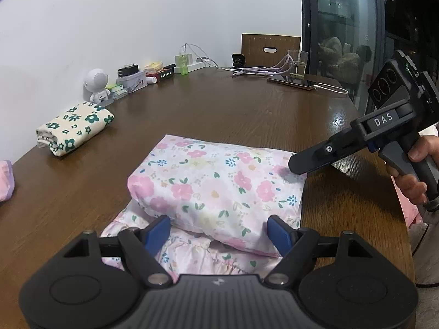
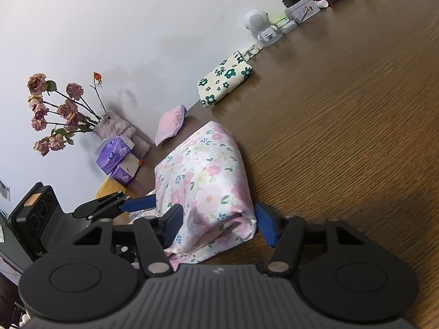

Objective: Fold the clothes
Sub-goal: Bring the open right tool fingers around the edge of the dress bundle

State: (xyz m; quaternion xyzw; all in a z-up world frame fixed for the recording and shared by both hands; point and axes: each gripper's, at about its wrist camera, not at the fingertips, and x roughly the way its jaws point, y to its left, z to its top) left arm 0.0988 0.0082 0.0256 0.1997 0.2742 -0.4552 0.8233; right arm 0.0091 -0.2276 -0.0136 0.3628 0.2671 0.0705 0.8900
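Your left gripper (image 1: 221,231) sits low at the near edge of the pink flowered bundle (image 1: 216,189), its blue pads spread to either side of the folded roll; whether they actually press the cloth you cannot tell from here. Your right gripper (image 2: 216,227) straddles one end of the same bundle, jaws apart with the cloth between them. The left pad seems to lie against the fabric, while the right pad stands just beside it. In the left wrist view that right gripper comes in from the right, held in your hand (image 1: 414,167), its tip on the far right corner of the bundle.

That bundle lies on the brown wooden table (image 1: 247,109), folded into a thick rectangle with a ruffled loose layer spilling out beneath it on the near side. Well apart, near the wall, rests a cream cloth with green flowers (image 1: 75,127), folded.
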